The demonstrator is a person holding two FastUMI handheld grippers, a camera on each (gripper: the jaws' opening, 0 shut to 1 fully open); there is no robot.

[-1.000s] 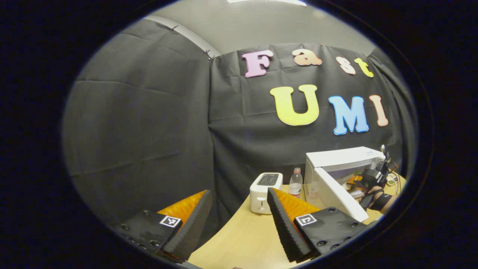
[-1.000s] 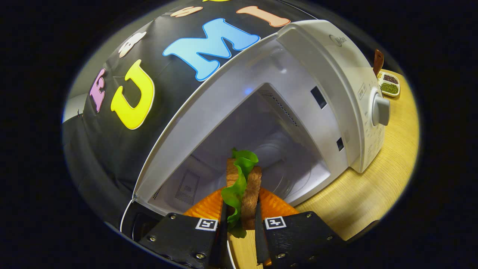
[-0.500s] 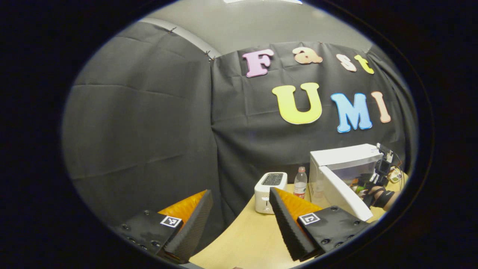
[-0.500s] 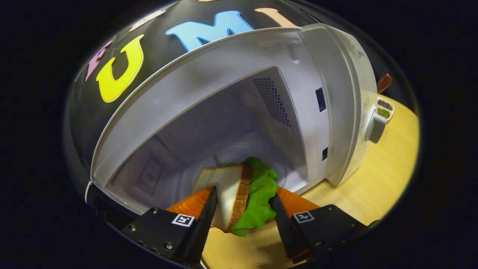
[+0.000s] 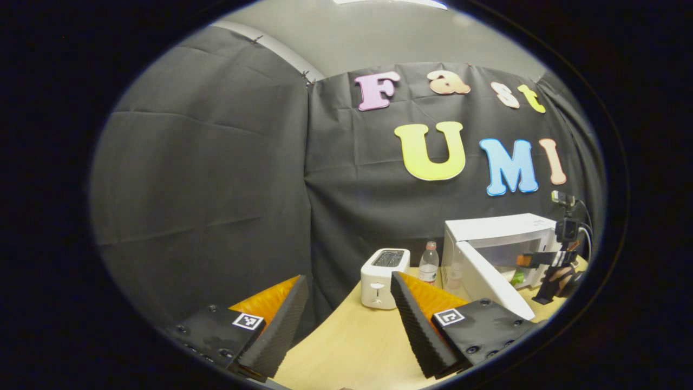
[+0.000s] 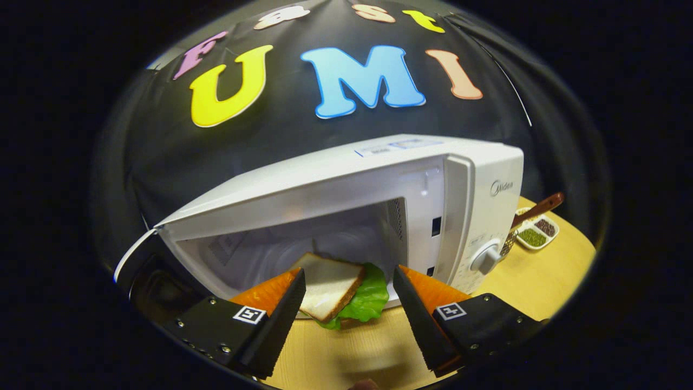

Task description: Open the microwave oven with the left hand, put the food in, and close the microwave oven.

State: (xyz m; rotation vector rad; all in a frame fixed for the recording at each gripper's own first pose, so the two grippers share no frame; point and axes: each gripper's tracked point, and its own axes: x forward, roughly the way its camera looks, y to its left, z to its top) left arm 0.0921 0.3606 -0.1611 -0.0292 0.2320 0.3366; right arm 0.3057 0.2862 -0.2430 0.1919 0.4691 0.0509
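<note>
Sandwich (image 6: 338,290) lies flat at the front of the microwave (image 6: 379,216) cavity, just beyond my right gripper (image 6: 349,314), whose fingers stand wide apart and touch nothing. I see a pale bread slice with a brown crust over ruffled green lettuce. The microwave is a smooth white box with a round knob; right of it sits a small dish (image 6: 533,233) of grains on the pale wood table (image 6: 541,281).

In the left gripper view, my left gripper (image 5: 346,319) is open and empty, well left of the microwave (image 5: 498,244). The white door (image 5: 492,287) hangs open. Left of the microwave stand a bottle (image 5: 429,263) and a white toaster (image 5: 383,271).
</note>
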